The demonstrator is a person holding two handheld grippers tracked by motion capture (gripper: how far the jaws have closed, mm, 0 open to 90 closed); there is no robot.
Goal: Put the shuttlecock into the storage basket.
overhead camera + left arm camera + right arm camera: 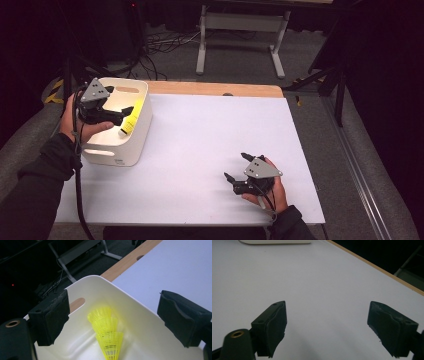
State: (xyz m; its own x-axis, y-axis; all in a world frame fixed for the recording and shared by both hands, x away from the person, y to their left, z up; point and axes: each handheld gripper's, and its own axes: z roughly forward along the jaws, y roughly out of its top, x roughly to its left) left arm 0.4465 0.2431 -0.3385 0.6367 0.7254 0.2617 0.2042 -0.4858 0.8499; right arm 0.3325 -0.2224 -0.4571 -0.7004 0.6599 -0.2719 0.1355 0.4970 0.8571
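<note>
White table (200, 150) is sitting under you: left gripper (112, 315) gaping above yellow shuttlecocks (107, 332) in the bin (140, 125), upper left; right gripper (239, 167) gaping empty, lower right.

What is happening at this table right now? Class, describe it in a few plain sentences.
A person holds a gripper in each hand at a white table. The left gripper hangs with open fingers over a white bin at the table's left edge, where a stack of yellow plastic shuttlecocks lies inside, apart from the fingers. The right gripper rests near the front right, open above bare table, holding nothing.
</note>
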